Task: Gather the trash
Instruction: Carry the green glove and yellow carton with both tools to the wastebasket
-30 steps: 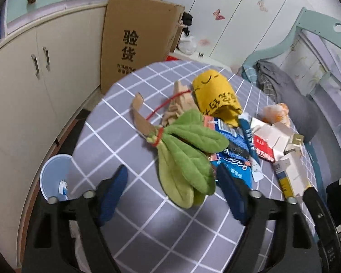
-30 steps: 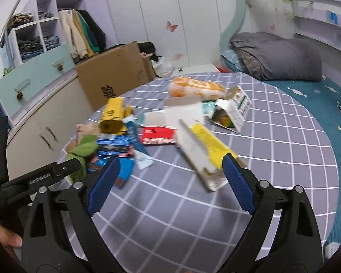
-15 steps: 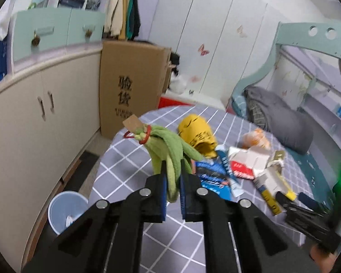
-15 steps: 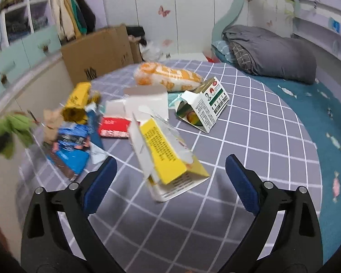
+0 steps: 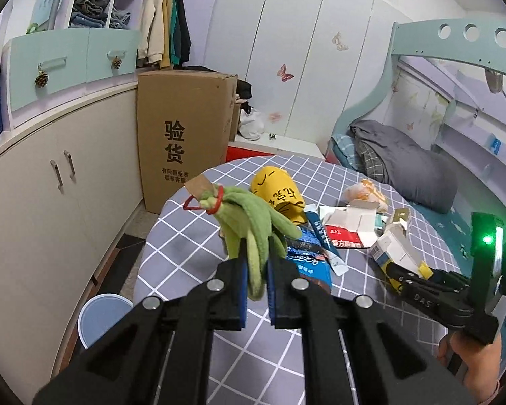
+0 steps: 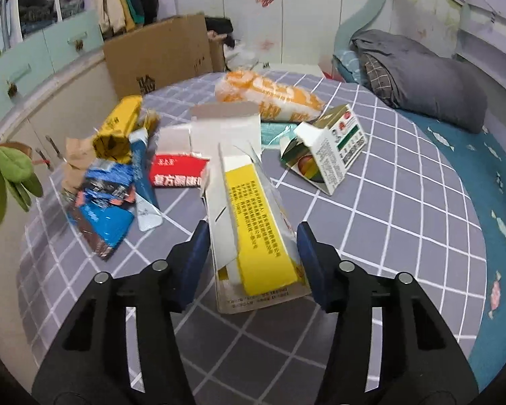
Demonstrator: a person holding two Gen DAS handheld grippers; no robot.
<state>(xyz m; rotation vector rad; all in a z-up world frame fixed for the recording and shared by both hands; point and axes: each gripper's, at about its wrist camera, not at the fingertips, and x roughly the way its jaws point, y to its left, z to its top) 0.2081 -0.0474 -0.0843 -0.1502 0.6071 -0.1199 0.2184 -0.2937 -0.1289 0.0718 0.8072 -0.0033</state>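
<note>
Grid tablecloth, cardboard box printed 验货

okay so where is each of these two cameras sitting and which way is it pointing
Left wrist: rides the left gripper, facing the cardboard box and bed; gripper shut on green leaf toy; right gripper and a hand show.
Right wrist: rides the right gripper, facing the table and wardrobe; its jaws are closing around the yellow carton.
Shared: table litter, leaf toy, box, bed.
</note>
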